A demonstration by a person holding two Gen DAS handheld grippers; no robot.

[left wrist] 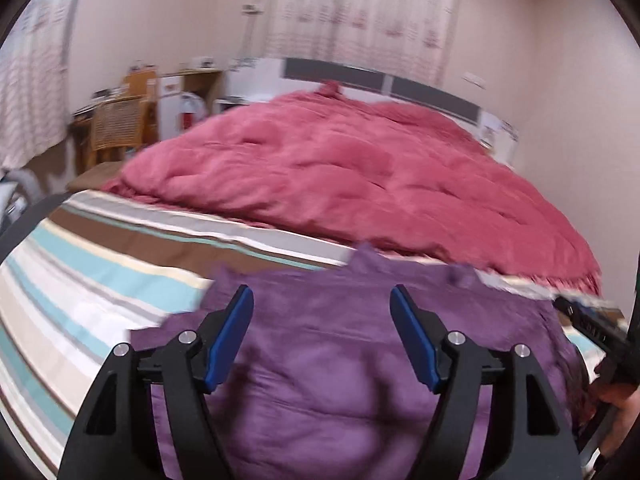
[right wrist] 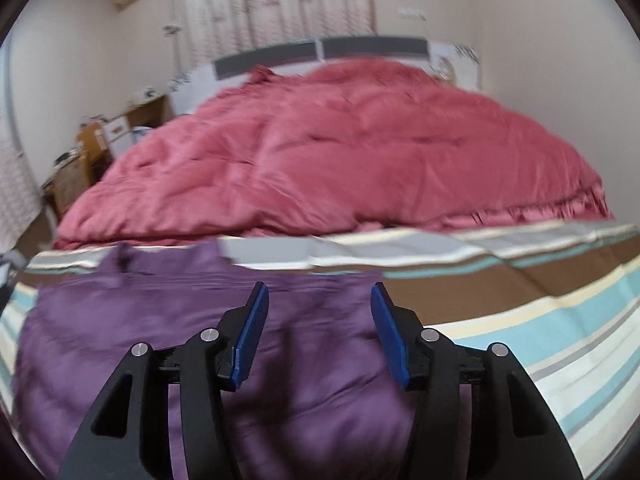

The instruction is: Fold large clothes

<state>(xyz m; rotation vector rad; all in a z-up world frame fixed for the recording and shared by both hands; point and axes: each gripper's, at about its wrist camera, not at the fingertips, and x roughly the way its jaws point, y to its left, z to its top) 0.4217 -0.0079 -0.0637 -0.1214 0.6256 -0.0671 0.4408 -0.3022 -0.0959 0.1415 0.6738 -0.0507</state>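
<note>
The left gripper [left wrist: 322, 296] points toward twelve o'clock with its blue-padded fingers [left wrist: 230, 336] spread wide, nothing between them. The right gripper [right wrist: 320, 294] also aims at twelve o'clock, jaws parted and empty, a little narrower. In the left wrist view the right gripper sits at four o'clock, gripped by a hand [left wrist: 618, 412].

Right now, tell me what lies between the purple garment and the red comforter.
A band of bare striped bedsheet separates the purple garment from the red comforter, clearest in the right wrist view.
</note>
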